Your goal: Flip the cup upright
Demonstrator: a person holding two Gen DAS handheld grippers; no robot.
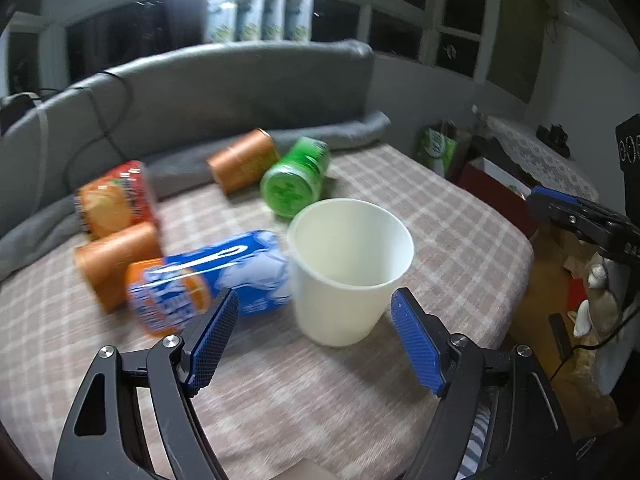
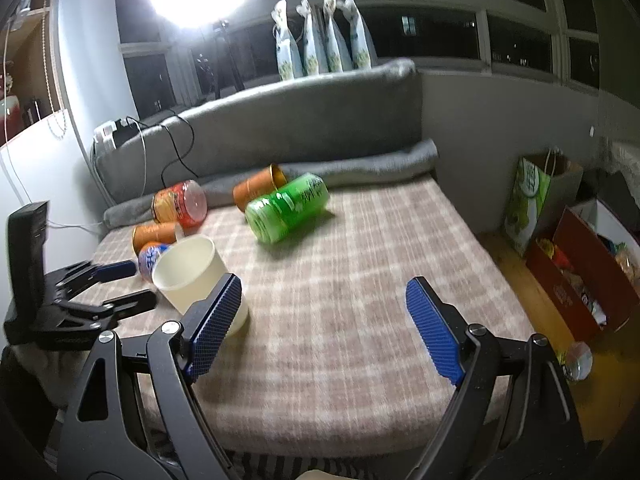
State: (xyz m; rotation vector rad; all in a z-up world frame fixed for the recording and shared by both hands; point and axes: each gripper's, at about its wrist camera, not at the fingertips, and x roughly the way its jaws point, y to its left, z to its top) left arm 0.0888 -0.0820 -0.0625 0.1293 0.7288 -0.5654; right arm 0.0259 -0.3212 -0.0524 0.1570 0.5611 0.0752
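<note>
Here the checked blanket carries the white cup, standing upright, mouth up, beside the blue can. The left gripper points level at it, jaws spread wide, touching nothing. The right gripper hovers apart, likewise spread and empty.

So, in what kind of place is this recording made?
Most likely a home living room or sunroom at night: a grey sofa stands behind a surface covered with a checked blanket, dark multi-pane windows run along the wall, and snack bags stand on the ledge.
</note>
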